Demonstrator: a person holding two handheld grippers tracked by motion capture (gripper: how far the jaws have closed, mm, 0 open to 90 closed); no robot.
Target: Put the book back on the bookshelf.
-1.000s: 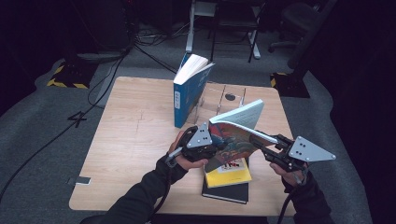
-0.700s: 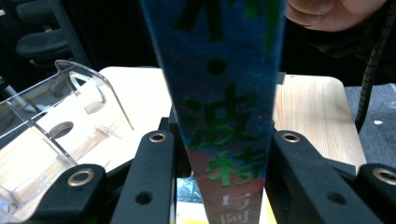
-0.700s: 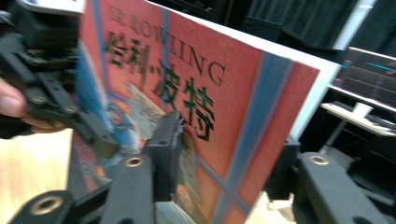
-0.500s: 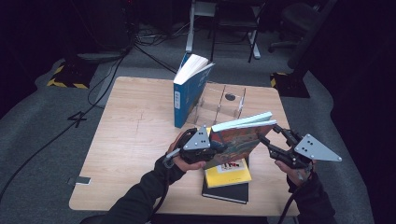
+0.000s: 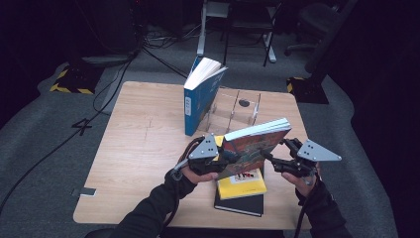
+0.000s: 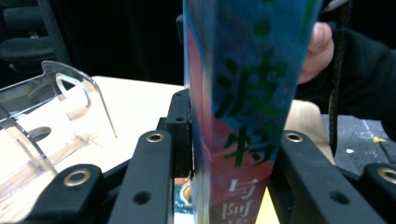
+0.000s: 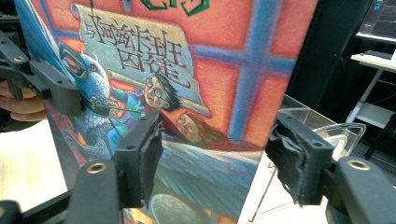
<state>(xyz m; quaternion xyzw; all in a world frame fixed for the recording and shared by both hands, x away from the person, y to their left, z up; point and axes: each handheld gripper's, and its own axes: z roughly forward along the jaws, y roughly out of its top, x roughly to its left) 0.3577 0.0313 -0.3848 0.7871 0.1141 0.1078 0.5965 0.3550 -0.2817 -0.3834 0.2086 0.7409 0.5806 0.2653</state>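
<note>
One book [image 5: 252, 146] between left jaws

A light wooden table [image 5: 133, 163] stands on grey carpet [image 5: 44, 148] in a dark room. Beyond its far edge, metal stand legs [image 5: 235, 29], black cables [image 5: 148, 49] and yellow-black striped blocks [image 5: 67, 82] rest.

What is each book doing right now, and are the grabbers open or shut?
Colourful book: off the table, tilted, closed.
Left hand-held gripper: shut on the colourful book's spine.
Right hand-held gripper: open, jaws just widened, clear of the cover.
Blue book: standing upright, pages fanned at the top.
Yellow book: lying flat on the black book.
Clear rack: empty.
</note>
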